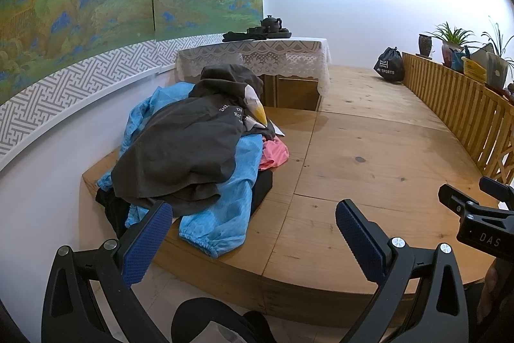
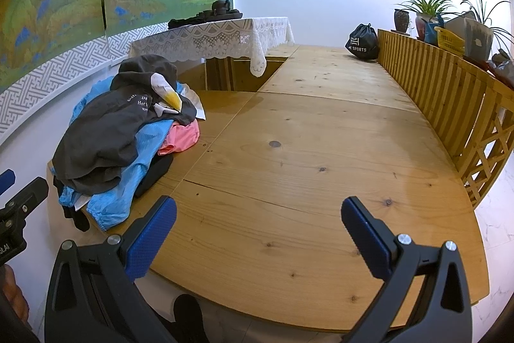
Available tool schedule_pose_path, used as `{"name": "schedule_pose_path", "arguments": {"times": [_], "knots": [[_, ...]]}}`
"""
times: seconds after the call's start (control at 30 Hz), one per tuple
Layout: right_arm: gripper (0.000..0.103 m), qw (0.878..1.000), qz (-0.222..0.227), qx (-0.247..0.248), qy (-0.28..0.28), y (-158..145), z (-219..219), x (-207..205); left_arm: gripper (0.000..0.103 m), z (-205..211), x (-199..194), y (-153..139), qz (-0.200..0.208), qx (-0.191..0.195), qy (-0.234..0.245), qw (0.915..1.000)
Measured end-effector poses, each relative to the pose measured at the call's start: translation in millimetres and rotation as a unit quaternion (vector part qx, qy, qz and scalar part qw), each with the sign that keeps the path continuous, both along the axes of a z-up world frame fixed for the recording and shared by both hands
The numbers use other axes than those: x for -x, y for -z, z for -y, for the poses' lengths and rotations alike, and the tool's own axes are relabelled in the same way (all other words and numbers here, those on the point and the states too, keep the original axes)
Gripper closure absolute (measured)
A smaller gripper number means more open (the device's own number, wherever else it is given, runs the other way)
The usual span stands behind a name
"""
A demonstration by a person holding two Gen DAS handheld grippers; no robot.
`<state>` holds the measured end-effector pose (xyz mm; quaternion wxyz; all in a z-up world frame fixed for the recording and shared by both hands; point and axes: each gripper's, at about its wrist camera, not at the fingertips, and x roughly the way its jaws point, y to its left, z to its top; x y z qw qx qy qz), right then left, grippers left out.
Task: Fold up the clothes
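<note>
The clothes (image 1: 192,156) lie in a loose, crumpled heap at the left end of the wooden surface (image 1: 369,182), close to the wall. On top is a dark grey garment (image 1: 180,150) with white lettering and a printed bird's head with a yellow beak. Under it a light blue jacket (image 1: 231,198) spills toward the near edge, its gathered cuff hanging just at the rim. A pink piece (image 1: 274,155) pokes out on the right side of the heap, and black fabric (image 1: 261,188) shows below it.

None of the pieces in view is folded, and no neat stack shows anywhere on the boards, which lie bare to the right of the heap. As far as these views settle it, the whole pile is left to fold.

The left gripper (image 1: 253,233) hangs at the near edge of the surface with its blue-padded fingers (image 1: 147,243) spread wide and holding nothing, one pad just in front of the blue cuff. The right gripper (image 2: 258,233) hovers over the bare boards, its fingers likewise wide apart and empty.

Farther back stand a low table with a lace cloth (image 1: 257,57) bearing a dark tea set (image 1: 270,26), a black sports bag (image 1: 389,65) and potted plants (image 1: 449,37) behind a slatted wooden rail (image 1: 456,105).
</note>
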<state>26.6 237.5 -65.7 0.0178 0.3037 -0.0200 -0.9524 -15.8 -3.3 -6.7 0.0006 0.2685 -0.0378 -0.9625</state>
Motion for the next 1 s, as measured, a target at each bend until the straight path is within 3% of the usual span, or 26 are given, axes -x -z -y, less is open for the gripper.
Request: {"name": "schedule_pose_path", "arguments": {"times": [1.0], "knots": [[0.000,1.000,0.002,-0.018,-0.016,13,24,39,0.000,24,40,21,0.024,-0.007,-0.027,0.9993]]}}
